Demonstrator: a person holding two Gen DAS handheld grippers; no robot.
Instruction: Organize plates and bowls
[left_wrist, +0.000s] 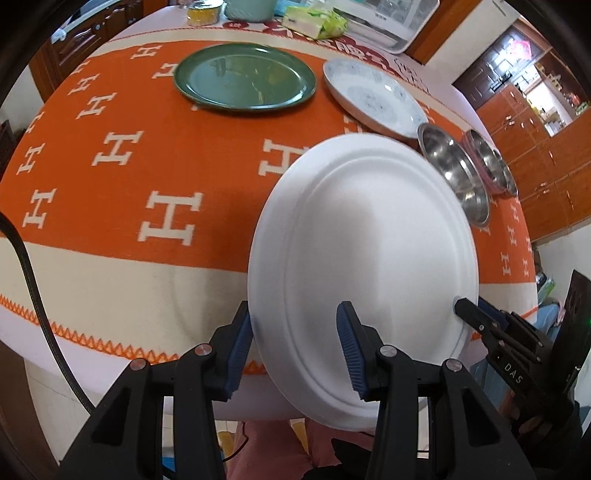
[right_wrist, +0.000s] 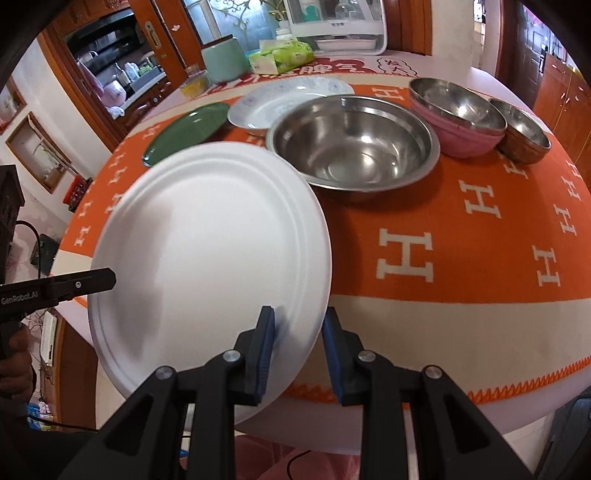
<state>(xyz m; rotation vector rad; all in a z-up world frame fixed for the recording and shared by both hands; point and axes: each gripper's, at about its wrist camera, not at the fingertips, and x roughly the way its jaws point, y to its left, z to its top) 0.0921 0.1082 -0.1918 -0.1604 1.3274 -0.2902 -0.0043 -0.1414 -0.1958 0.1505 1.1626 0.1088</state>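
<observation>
Left tongs (left_wrist: 295, 350) and right tongs (right_wrist: 299, 354) each straddled the rim of one white disposable plate (left_wrist: 365, 266), one from either side, and between them held it tilted above the near edge of the tabletop (left_wrist: 110, 280). In the right wrist view the blue pads (right_wrist: 266, 354) sat on both faces of the rim, a clenched hold on the plate; in the left wrist view the jaws stood wider, with one pad against the plate's outer edge and the other over its upper face, so whether they pressed firmly could not be told. Likely faults from here: the thin, light rim could buckle or slide out of one pair of tongs if the two hands drifted apart or twisted unequally, and the far edge of the plate could strike the large steel bowl (right_wrist: 354, 144) just beyond it. The plate was plain matte white, round, with a shallow stepped rim and no load. Farther out on the orange patterned cloth (right_wrist: 461, 221) lay a green plate (left_wrist: 245, 75) and a blue-patterned white plate (left_wrist: 373, 96), with a steel bowl nested in a pink bowl (right_wrist: 456, 142) and a small brown-sided bowl (right_wrist: 524, 136) at the far right.
</observation>
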